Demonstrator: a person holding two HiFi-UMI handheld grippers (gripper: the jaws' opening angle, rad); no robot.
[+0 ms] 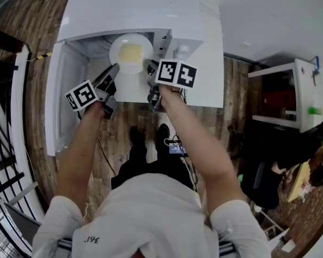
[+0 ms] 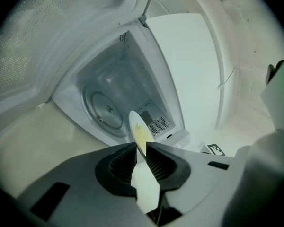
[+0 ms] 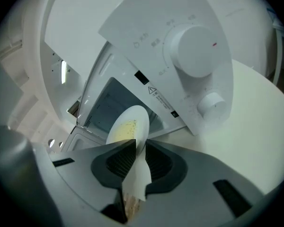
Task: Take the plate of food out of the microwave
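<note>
- Head view: I see the microwave from above with its door swung open to the left. The white plate sits at the mouth of the cavity, with a patch of yellow food in the middle of it. My left tool reaches to the plate's left edge and my right tool to its right edge, so the plate hangs between the two. Wooden floor shows below my arms.
- Left gripper view: the left tool is clamped narrow on the plate, whose rim runs edge-on between the two ribbed pads, both of them pressing on it. A little of the food shows just past the pads. Behind it the round turntable lies bare in the cavity, and the plate is held clear of it.
- Right gripper view: the right tool is likewise closed narrow on the plate, gripping the opposite rim between its pads. The food lies on the plate's face beyond the jaws. The control panel with a large knob and a small knob stands to the right of the open cavity.
</note>
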